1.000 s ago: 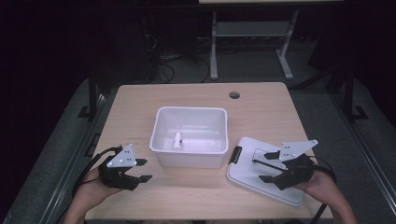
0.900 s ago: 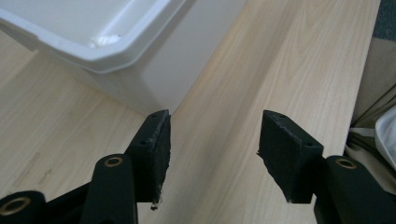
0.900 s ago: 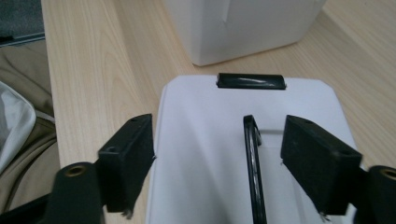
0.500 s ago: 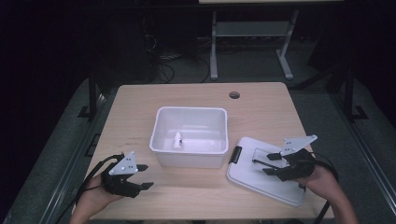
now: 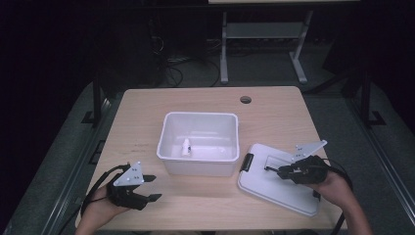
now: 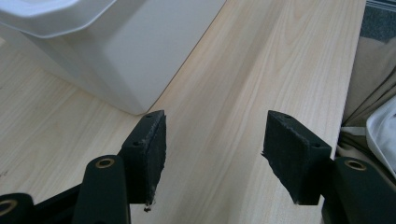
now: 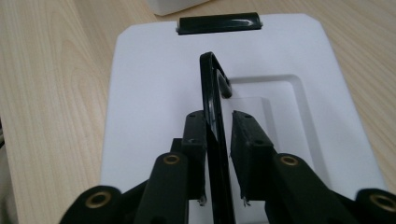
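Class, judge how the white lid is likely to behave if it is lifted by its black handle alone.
The white lid looks thin, flat plastic: probably light and fairly stiff. Its black handle stands upright, apparently hinged, so the lid may swing or tilt beneath it. The right claw has been closing on that narrow, glossy bar; it might slip.

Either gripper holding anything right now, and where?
Right gripper has just closed on the lid's raised black handle, mid-span. Left gripper is open, empty.
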`<state>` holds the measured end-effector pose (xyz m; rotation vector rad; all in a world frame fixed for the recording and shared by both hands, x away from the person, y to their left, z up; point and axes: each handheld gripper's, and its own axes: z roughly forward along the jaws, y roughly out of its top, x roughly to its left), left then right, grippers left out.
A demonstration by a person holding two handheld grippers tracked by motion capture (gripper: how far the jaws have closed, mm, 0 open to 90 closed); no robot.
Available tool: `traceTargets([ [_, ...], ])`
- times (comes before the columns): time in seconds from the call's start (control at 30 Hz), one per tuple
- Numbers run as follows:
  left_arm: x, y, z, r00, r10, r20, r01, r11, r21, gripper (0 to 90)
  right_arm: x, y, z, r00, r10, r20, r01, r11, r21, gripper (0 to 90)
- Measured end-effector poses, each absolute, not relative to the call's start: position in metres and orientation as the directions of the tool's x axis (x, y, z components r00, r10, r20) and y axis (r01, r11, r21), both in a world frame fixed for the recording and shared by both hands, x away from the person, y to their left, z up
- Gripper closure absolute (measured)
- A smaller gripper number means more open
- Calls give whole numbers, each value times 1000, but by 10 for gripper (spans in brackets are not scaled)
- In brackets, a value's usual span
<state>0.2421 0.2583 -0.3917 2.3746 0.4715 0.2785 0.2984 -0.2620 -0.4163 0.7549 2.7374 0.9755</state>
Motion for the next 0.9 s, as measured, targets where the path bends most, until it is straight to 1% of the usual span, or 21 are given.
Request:
traceTargets([
  [0.03,242,259,-393,912,406,60,263,-690,674,391,299,-263,-416,-866,499,35,410,667,623,785],
  [0.23,243,262,-397,911,410,50,271,-686,675,388,304,-265,-413,-870,494,15,396,678,619,811],
  [0.4,244,264,-398,910,412,38,281,-683,674,384,308,-269,-414,-872,488,35,399,667,630,828],
  [0.47,244,265,-399,911,410,46,277,-690,669,384,308,-269,-414,-874,484,36,395,667,632,837],
  [0.8,244,264,-397,913,406,48,268,-683,679,385,307,-272,-411,-882,470,40,382,662,645,840],
  [0.9,243,265,-397,911,409,45,271,-679,682,384,307,-272,-406,-884,466,24,372,672,640,840],
])
